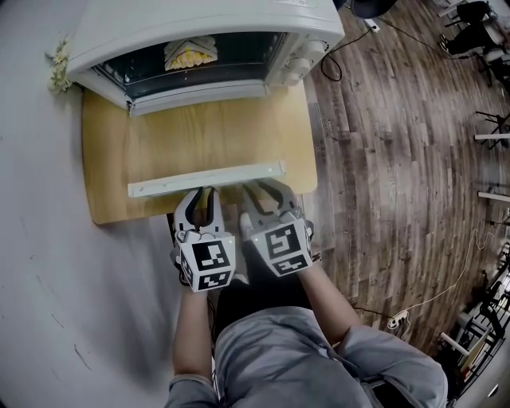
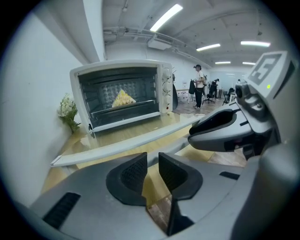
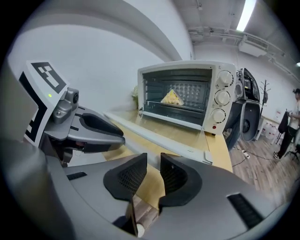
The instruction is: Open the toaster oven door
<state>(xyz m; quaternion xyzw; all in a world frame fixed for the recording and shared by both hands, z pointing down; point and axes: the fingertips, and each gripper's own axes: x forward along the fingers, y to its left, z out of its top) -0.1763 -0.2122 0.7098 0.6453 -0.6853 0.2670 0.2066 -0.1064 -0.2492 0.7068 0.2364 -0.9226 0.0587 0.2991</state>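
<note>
The toaster oven's door handle (image 1: pixel 205 179) lies just at 12 o'clock of the left gripper (image 1: pixel 201 194) and right gripper (image 1: pixel 268 191). Both stand narrowly parted and hold nothing.

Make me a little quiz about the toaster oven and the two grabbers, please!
1. True or false: the door of the toaster oven is shut.
2. What lies inside the oven? A) a yellow wedge of food B) a red mug C) nothing
3. Fill in: the left gripper and the right gripper, both empty with jaws apart, point at the door's white ____.
Key: 1 false, the door lies folded down flat; 2 A; 3 handle.
</note>
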